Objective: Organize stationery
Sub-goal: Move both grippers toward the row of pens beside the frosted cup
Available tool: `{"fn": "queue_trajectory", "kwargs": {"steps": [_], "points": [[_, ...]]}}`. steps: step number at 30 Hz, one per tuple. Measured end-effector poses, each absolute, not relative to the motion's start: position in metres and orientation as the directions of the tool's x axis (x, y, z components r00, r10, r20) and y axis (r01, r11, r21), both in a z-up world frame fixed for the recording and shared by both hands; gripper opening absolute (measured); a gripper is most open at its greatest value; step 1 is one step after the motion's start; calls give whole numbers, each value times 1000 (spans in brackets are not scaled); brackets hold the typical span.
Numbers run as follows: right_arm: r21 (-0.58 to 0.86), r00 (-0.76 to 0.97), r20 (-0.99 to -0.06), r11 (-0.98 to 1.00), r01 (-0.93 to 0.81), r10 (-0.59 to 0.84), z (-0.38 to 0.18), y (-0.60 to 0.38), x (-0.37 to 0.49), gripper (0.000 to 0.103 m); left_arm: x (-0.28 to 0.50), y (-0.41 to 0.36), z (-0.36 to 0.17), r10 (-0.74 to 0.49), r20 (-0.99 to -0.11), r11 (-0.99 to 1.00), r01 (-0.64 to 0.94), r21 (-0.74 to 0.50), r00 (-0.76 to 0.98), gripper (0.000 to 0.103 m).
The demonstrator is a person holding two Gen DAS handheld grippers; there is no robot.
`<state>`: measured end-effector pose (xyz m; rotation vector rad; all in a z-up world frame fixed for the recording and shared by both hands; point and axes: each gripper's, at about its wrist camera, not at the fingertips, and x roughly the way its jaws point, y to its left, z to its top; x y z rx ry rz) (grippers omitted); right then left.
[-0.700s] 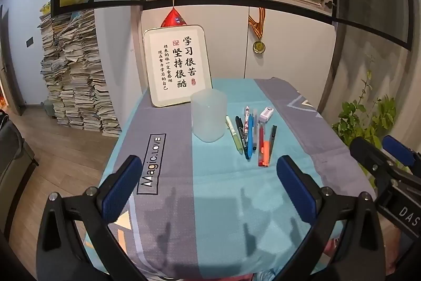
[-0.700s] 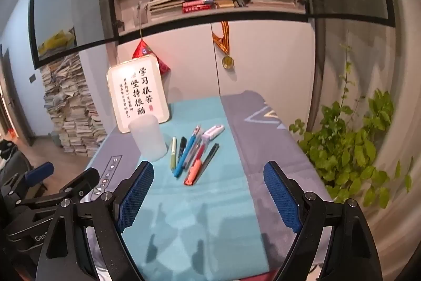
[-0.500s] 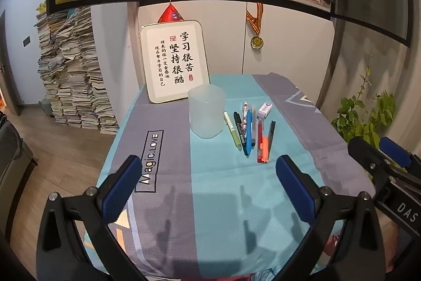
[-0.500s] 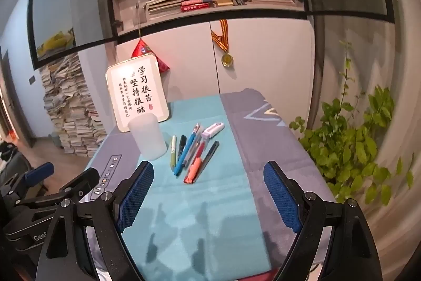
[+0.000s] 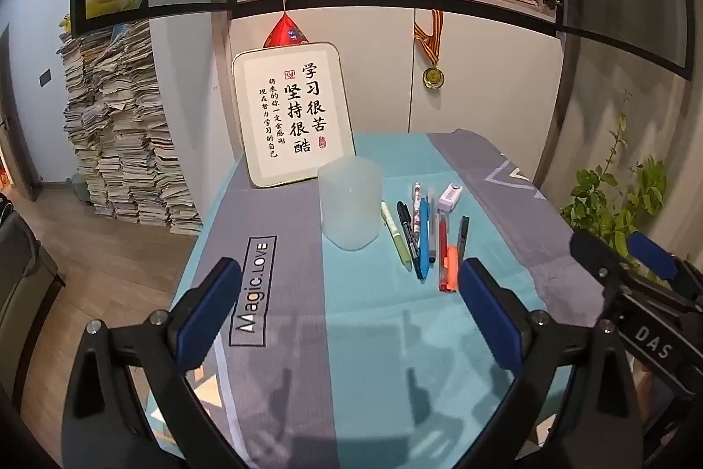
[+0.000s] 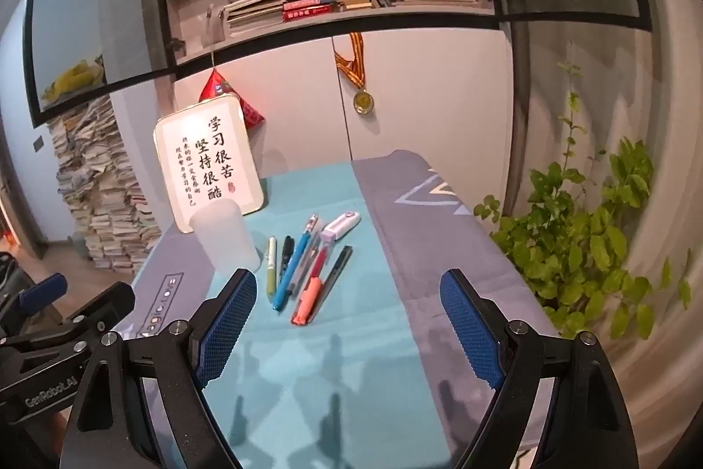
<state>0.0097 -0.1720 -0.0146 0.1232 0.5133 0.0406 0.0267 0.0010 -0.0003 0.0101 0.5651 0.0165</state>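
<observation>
Both tongs have drifted a little nearer the pens over the last moment, so the reach looks underway but nothing is gathered yet. The left tongs [image 5: 347, 319] and the right tongs [image 6: 347, 324] both hang released and empty above the near end of the table [image 5: 373, 337]. The row of pens [image 6: 303, 267] lies flat just ahead of the right tongs, with the frosted cup [image 5: 350, 215] ahead of the left tongs, standing empty just beside the row.

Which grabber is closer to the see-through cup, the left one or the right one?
Left. The left gripper faces the cup almost head-on; the right gripper sits off to the cup's right, facing the pens.
</observation>
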Motion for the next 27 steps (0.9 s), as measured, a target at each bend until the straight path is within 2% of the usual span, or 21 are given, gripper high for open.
{"fn": "queue_trajectory", "kwargs": {"steps": [9, 14, 19, 27], "points": [[109, 862, -502, 994, -19, 71, -33, -163, 56, 86, 68, 6, -13, 5, -567, 1000, 1, 12, 824, 98], [144, 845, -526, 989, -22, 95, -42, -163, 81, 86, 78, 3, -11, 37, -573, 998, -4, 58, 819, 97], [163, 863, -486, 984, -67, 139, -36, -152, 86, 86, 69, 7, 0, 80, -539, 995, -33, 95, 839, 97], [180, 853, -492, 979, -98, 175, -31, -164, 71, 62, 62, -2, -4, 34, -574, 999, -23, 27, 818, 97]]}}
